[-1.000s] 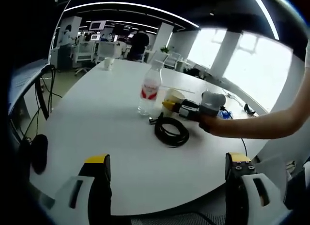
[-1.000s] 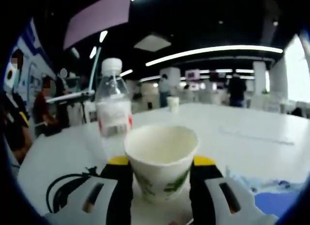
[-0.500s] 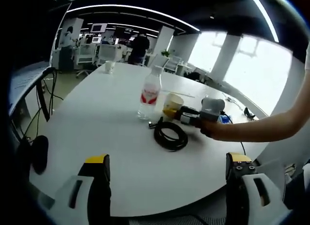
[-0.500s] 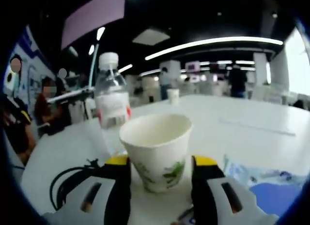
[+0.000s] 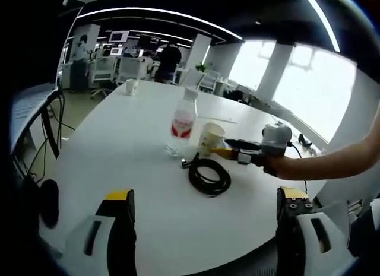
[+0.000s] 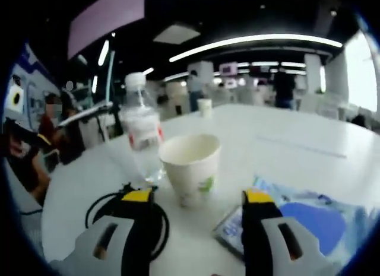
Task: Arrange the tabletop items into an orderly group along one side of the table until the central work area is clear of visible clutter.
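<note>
Right gripper (image 6: pixel 193 199) spread wide, empty, jaws clear of the paper cup (image 6: pixel 190 167). Cup upright on the table (image 6: pixel 309 139), dead ahead of the jaws and just beyond their tips, beside the water bottle (image 6: pixel 142 133). Coiled black cable (image 6: pixel 119 213) under the left jaw; blue packet (image 6: pixel 309 219) by the right one. Left gripper (image 5: pixel 205 219) also spread and empty, low at the table's near edge, well apart from the cluster. Nearer claw for the next pick, likely: the right.
</note>
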